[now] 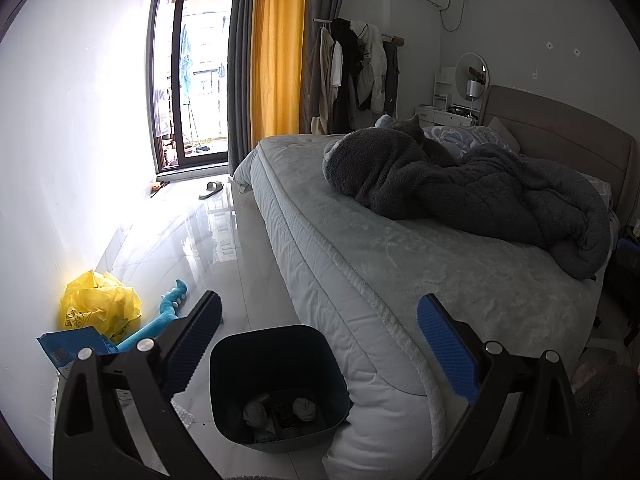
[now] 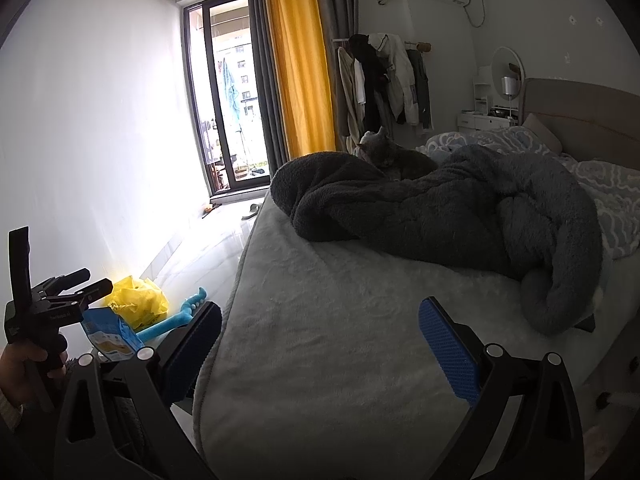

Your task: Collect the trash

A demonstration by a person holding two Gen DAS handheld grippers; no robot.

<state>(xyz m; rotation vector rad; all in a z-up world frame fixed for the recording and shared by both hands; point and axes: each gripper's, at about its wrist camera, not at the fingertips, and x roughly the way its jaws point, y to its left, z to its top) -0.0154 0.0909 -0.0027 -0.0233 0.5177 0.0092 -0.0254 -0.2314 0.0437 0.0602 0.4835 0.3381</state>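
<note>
Left gripper [image 1: 320,344]: wide, empty. Yellow bag [image 1: 100,306], blue packet [image 1: 70,346]: floor, wall edge, left of bin [image 1: 280,380]; nearer than right gripper [image 2: 320,344], wide, over bed [image 2: 320,340].

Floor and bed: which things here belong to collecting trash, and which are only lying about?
For the job: bin, yellow bag, blue packet, left gripper, right gripper, both open and empty.

Lying about: blue toy, grey blanket, cat, slipper, hanging clothes.
</note>
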